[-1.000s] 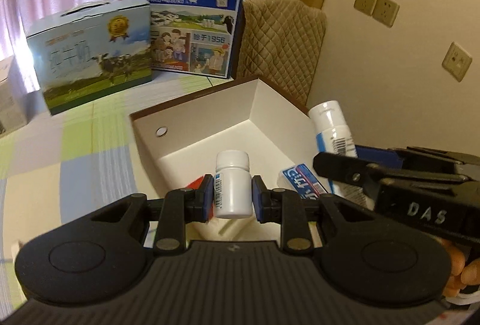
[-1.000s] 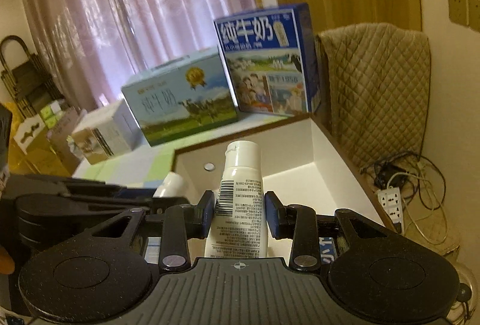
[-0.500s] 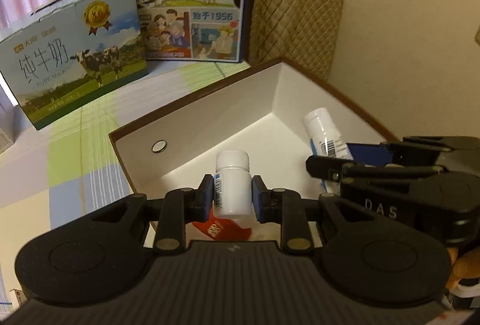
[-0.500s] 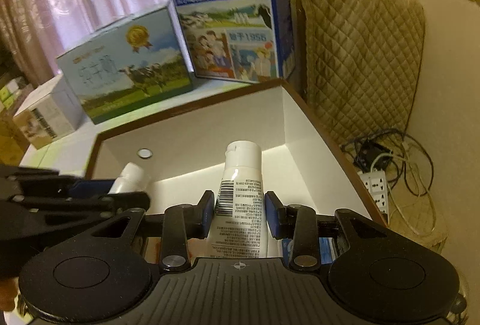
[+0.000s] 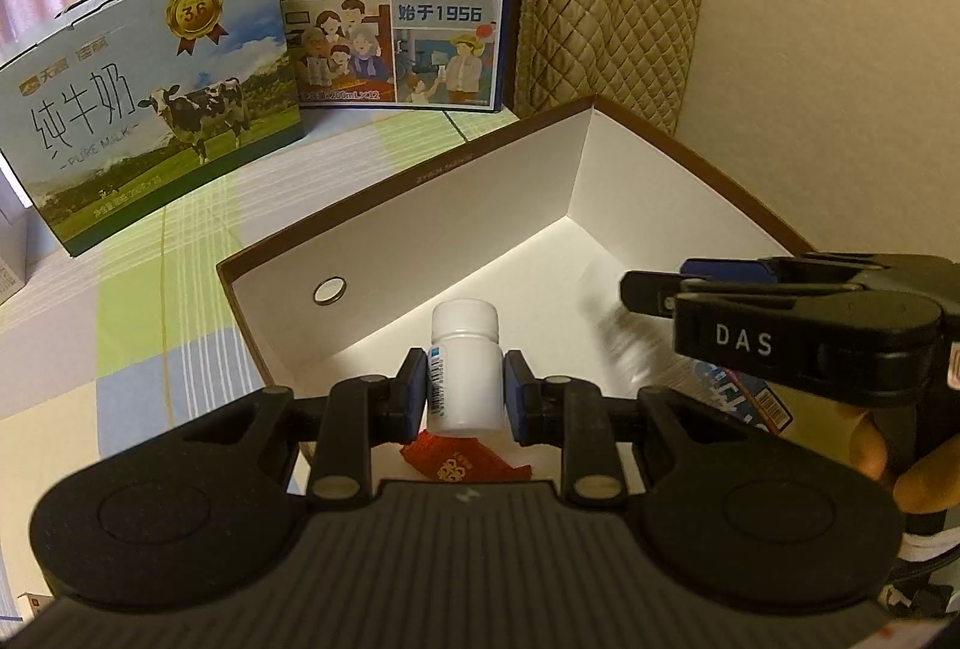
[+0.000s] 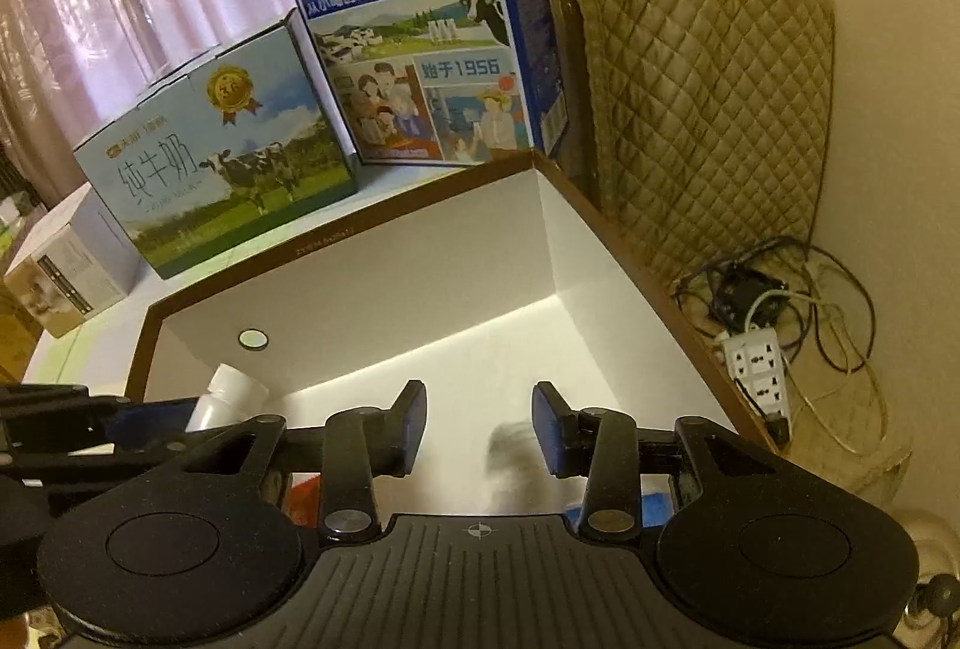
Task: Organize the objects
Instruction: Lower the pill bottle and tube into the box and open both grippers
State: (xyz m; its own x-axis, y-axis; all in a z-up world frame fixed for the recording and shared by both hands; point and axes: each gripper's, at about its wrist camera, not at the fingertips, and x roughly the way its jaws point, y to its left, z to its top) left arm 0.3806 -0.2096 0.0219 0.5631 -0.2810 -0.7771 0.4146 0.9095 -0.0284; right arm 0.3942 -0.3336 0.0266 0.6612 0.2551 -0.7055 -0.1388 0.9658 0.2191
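White pill bottle (image 5: pixel 464 367) sits pinched upright between the left gripper (image 5: pixel 465 390) jaws over the open box (image 6: pixel 420 253); lower before releasing, as the right gripper (image 6: pixel 479 424), jaws just spread, holds nothing.

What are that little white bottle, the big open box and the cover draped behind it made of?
The bottle looks like opaque white plastic, smooth and slightly glossy, with a ribbed cap and a paper label. The box seems to be stiff cardboard: thin flat walls, matte white inside, brown along the rim. The cover looks like tan quilted fabric, stitched in diamonds and hanging in soft folds.
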